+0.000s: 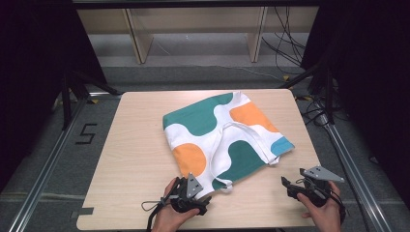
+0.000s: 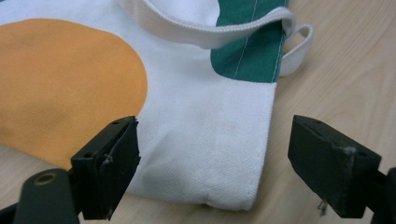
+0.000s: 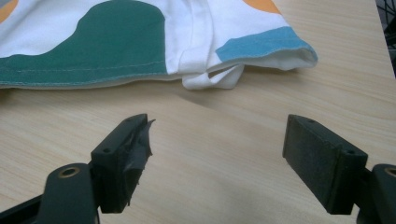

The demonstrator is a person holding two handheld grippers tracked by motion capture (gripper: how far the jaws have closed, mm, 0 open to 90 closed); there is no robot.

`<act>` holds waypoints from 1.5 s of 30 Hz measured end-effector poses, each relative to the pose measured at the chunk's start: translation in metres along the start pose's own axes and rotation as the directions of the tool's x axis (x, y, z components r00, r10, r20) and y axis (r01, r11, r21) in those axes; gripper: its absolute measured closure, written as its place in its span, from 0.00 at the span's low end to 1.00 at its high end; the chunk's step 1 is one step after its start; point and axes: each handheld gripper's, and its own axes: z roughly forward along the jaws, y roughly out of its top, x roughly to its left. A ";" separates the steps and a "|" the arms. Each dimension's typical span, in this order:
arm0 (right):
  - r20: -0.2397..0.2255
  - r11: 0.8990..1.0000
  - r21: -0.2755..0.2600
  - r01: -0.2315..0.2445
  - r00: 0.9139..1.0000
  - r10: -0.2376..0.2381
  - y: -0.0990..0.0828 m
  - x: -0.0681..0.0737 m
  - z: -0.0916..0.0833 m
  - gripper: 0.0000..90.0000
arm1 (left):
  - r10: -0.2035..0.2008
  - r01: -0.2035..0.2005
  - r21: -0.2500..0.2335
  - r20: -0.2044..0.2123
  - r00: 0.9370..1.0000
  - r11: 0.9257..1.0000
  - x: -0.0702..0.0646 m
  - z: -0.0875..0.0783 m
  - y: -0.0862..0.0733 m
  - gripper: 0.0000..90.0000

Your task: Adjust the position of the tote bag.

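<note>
1. The tote bag (image 1: 223, 137) lies flat and askew near the middle of the worktop (image 1: 135, 159), its white handles (image 1: 241, 133) draped over the printed face, one loop poking out past the near edge.
2. The left tongs (image 1: 193, 192) stand released at the bag's near corner; in the left gripper view the jaws are spread wide, with the white corner (image 2: 219, 158) of the cloth lying between them, not yet pinched.
3. The right tongs (image 1: 294, 186) are also released — in the right gripper view the jaws gape over bare wood, well short of the blue-trimmed corner (image 3: 271, 44).
4. The step in hand looks like taking hold of the near edge with both tongs. For the left, I would go low, slide one jaw under the hem and close on both layers, not just the top one.
5. The right should advance to its corner first — steering clear of the loose handle loop (image 3: 212, 79), which could get caught along with the cloth.
</note>
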 end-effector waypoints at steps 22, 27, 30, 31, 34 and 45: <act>-0.007 1.000 0.002 0.013 1.000 -0.013 0.000 0.000 0.001 0.27 | -0.029 0.030 -0.103 0.003 1.000 0.994 0.016 -0.010 0.001 0.72; -0.010 1.000 0.001 0.016 1.000 -0.016 0.000 0.000 0.001 0.27 | -0.080 0.080 -0.088 0.000 0.997 0.993 0.022 -0.010 0.000 0.64; -0.004 1.000 0.017 0.015 1.000 -0.015 0.000 0.000 0.001 0.27 | -0.045 0.044 -0.069 -0.009 0.999 0.997 0.019 -0.005 0.006 0.63; -0.004 1.000 0.018 0.014 1.000 -0.014 0.000 0.000 0.001 0.27 | -0.045 0.044 -0.069 -0.009 0.999 0.997 0.019 -0.005 0.006 0.63; -0.007 1.000 0.013 0.018 1.000 -0.018 0.000 0.000 0.002 0.27 | -0.065 0.065 -0.098 0.002 0.998 0.993 0.021 -0.001 0.014 0.63; -0.017 1.000 0.013 0.019 1.000 -0.018 -0.001 0.001 0.002 0.26 | -0.145 0.148 -0.067 0.044 0.988 0.987 0.040 -0.019 -0.006 0.65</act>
